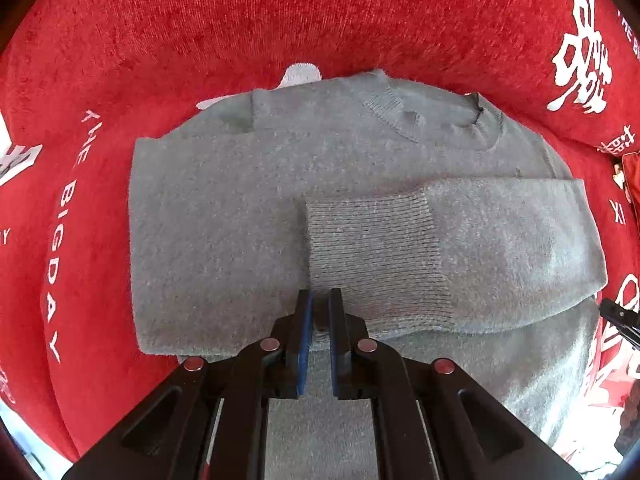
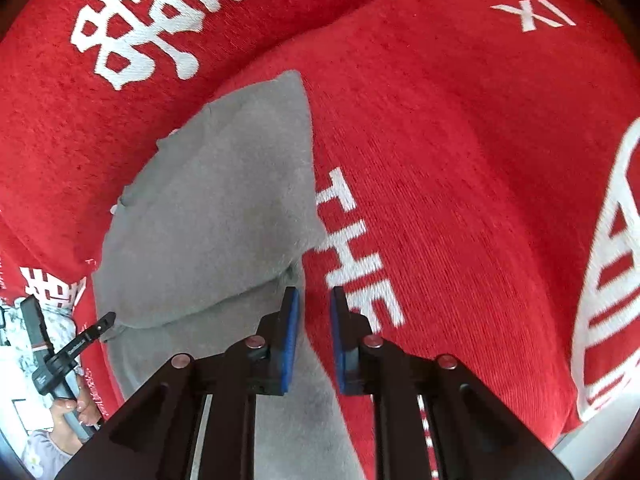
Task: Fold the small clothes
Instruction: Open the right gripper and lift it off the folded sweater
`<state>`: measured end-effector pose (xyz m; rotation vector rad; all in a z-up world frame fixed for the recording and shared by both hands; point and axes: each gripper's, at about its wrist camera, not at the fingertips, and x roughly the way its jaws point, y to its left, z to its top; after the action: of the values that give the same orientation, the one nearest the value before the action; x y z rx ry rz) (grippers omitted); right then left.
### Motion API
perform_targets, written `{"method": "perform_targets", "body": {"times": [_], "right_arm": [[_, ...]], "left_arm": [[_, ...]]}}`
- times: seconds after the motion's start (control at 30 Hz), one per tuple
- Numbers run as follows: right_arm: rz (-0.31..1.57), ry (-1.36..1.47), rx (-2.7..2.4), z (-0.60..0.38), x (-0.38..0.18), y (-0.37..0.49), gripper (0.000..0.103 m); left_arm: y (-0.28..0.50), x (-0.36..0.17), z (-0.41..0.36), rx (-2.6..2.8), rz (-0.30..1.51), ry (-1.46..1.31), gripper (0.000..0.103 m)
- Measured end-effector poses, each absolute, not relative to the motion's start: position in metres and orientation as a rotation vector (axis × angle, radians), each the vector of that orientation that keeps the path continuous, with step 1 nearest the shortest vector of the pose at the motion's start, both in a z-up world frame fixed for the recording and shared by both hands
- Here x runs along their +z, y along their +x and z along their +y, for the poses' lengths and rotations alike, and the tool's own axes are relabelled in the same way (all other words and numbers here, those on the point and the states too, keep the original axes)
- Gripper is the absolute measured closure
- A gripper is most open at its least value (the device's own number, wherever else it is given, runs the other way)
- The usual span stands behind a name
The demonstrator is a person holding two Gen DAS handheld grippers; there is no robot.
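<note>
Left wrist view: we are holding the left gripper (image 1: 319,304) nearly pressed together just below the ribbed cuff (image 1: 372,256); whether it is pinching wool, we cannot tell. Beyond the jaws, the grey sweater (image 1: 224,216) is lying on the red cover (image 1: 240,20), one sleeve folded across. Right wrist view: we are holding the right gripper (image 2: 315,300), jaws slightly spread and gripping nothing, at the sweater's edge. Risk: lifting single-handed could be dragging the folded sleeve open.
</note>
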<state>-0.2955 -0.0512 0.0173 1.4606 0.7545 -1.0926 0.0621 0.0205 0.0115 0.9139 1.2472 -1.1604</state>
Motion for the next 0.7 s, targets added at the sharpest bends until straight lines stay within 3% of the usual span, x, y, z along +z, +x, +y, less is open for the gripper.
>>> {"method": "perform_targets", "body": {"times": [0.7], "right_arm": [[0.807, 1.407, -0.996, -0.061, 0.031, -0.229, 0.084]], "left_arm": [[0.059, 0.018, 0.019, -1.115, 1.269, 0.942, 0.095]]}}
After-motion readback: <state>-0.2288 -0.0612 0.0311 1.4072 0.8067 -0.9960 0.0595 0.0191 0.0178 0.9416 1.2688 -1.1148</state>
